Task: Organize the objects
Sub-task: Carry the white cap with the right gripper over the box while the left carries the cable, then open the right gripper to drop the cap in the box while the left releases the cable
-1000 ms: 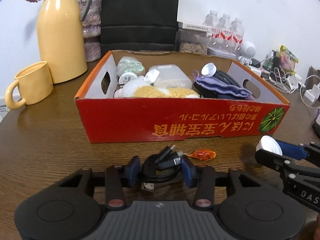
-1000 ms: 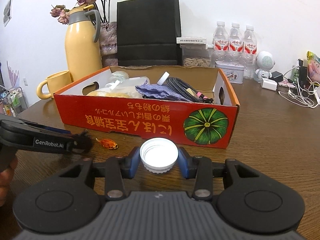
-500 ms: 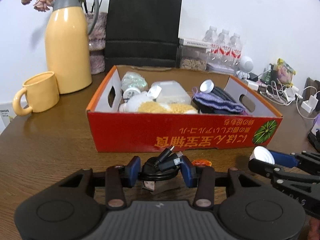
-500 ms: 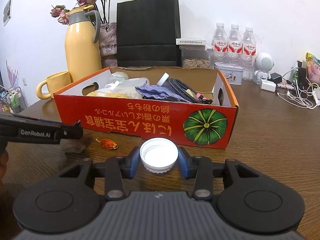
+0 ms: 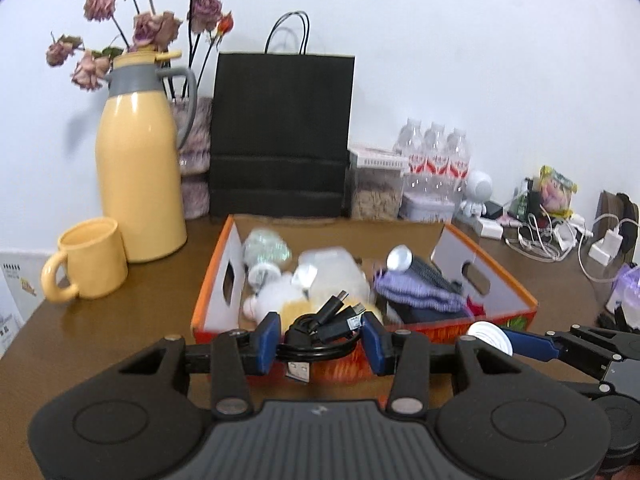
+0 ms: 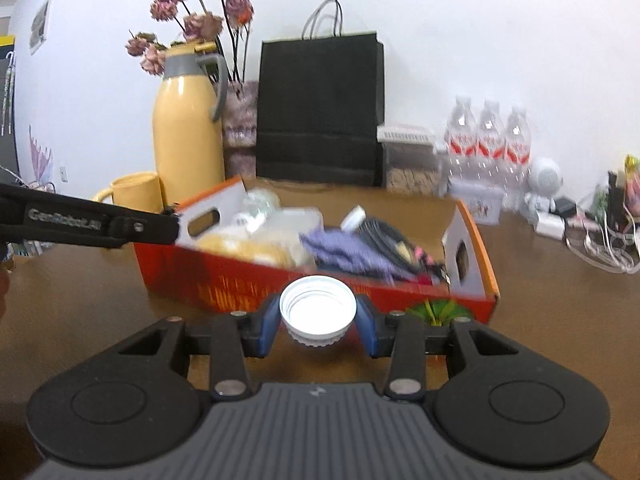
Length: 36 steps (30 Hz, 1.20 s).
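On my right wrist view I can read "GenRobot.AI" in grey letters, blurred, along the black arm of the left gripper [image 6: 100, 222] reaching in from the left. The printing on the red cardboard box's front wall [image 6: 224, 284] is smeared, and the red labels on the clear water bottles [image 6: 490, 146] are too small to make out.

A plain white wall [image 5: 440, 60] rises behind a dark brown wood-grain bench [image 5: 120, 320]. Against the wall stands a black paper bag [image 5: 280, 136]. Left of the bag is a yellow jug [image 5: 138, 172] with dried flowers [image 5: 148, 28] behind it; right of the bag, three water bottles [image 5: 434, 156].
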Motion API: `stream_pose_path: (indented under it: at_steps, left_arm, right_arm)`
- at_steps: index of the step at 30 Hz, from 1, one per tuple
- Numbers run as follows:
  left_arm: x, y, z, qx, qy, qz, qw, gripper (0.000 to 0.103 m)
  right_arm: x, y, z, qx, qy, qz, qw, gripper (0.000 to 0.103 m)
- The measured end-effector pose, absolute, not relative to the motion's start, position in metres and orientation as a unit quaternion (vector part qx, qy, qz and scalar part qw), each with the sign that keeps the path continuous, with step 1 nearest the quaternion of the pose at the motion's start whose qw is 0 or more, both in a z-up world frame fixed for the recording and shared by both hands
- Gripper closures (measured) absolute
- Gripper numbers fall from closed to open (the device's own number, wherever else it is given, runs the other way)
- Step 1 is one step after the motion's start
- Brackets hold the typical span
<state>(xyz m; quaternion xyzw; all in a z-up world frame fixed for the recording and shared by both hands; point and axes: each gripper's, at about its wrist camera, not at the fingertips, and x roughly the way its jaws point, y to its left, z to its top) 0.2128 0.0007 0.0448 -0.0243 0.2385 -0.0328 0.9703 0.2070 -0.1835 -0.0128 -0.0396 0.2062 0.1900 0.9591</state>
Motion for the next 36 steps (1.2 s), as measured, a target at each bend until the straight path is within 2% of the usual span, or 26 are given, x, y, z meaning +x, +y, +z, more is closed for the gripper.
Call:
stream_pose_path:
  at_steps: [12,36]
  left_arm:
    - [0.276,-0.004,0.056,-0.04,0.225,-0.01,0.974,0.061]
    - [0.363,-0.005,0.034,-0.009,0.252,0.008,0.968,0.061]
  right_arm:
    - [0.267,-0.162,0.012,-0.039,0.175,0.179,0.968,0.062]
    - [0.351,-0.162,-0.005,-0.038,0.212,0.184,0.959,0.062]
